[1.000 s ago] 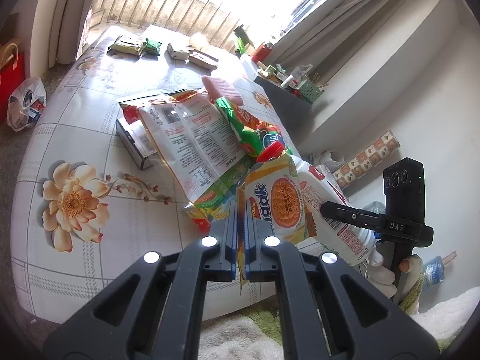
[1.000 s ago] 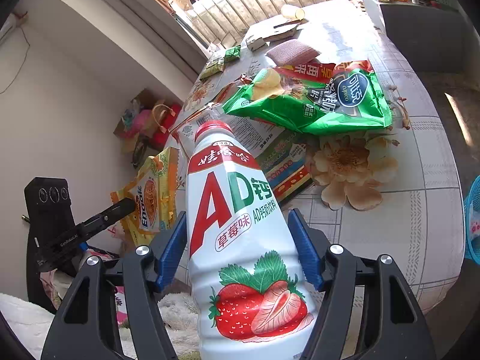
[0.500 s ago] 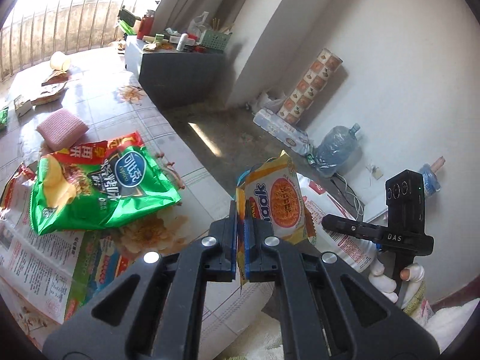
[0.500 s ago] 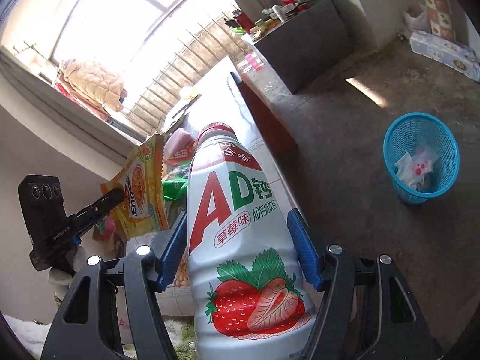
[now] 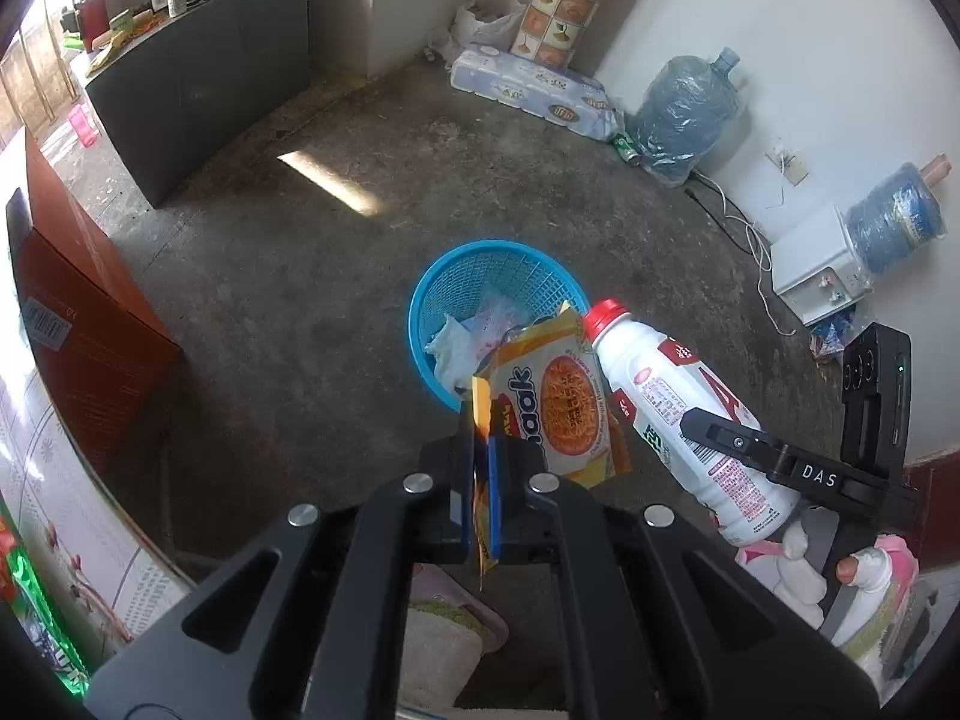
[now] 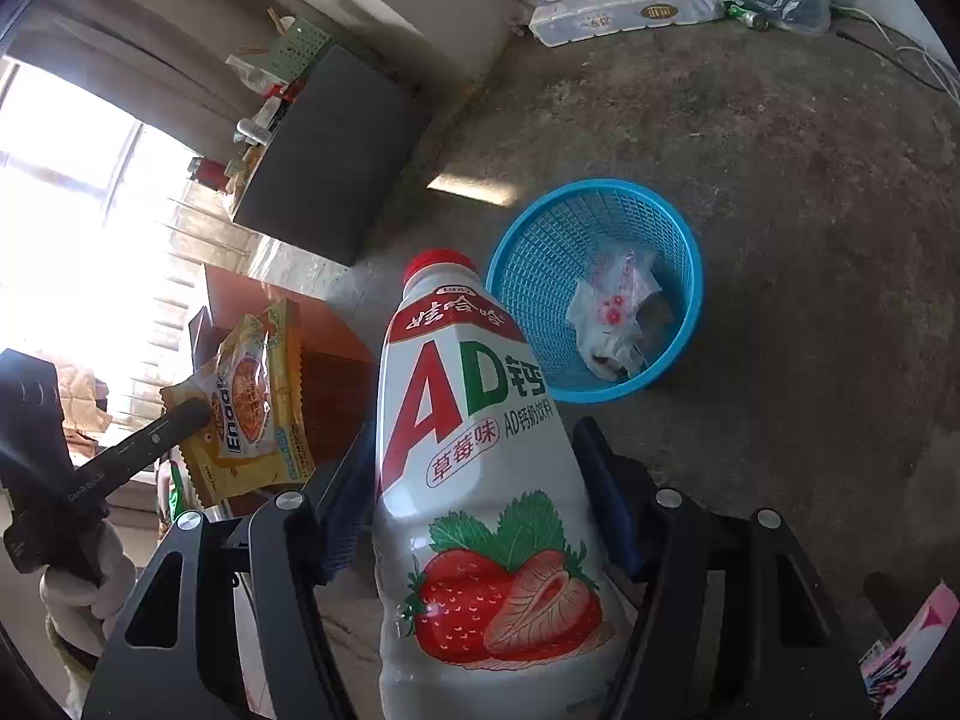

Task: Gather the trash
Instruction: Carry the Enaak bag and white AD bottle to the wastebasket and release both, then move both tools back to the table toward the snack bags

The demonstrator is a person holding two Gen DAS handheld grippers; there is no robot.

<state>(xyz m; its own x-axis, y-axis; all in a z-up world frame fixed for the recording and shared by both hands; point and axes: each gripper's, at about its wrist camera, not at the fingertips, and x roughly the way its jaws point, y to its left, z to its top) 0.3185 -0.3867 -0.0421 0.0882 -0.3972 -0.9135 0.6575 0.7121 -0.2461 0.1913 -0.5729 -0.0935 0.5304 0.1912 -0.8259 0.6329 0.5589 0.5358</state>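
At frame centre, the blue plastic mesh basket (image 5: pixel 498 312) now lies just ahead; a second ago only the table showed. Left gripper (image 5: pixel 480 498) fingers pinch the yellow biscuit wrapper (image 5: pixel 558 408); right gripper (image 6: pixel 480 510) fingers clamp the white strawberry-milk bottle (image 6: pixel 480 480). Dropping looks imminent.

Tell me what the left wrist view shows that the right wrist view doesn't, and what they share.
Only the left wrist view shows the left tool shut on the yellow snack wrapper with the wrapper's top overlapping the blue basket, plus a white appliance by the wall. Only the right wrist view shows the right tool clamped on the strawberry milk bottle, its front label, and the bright window. Both share the basket with crumpled white trash inside, the wrapper, the bottle, the dark cabinet and the tissue pack.
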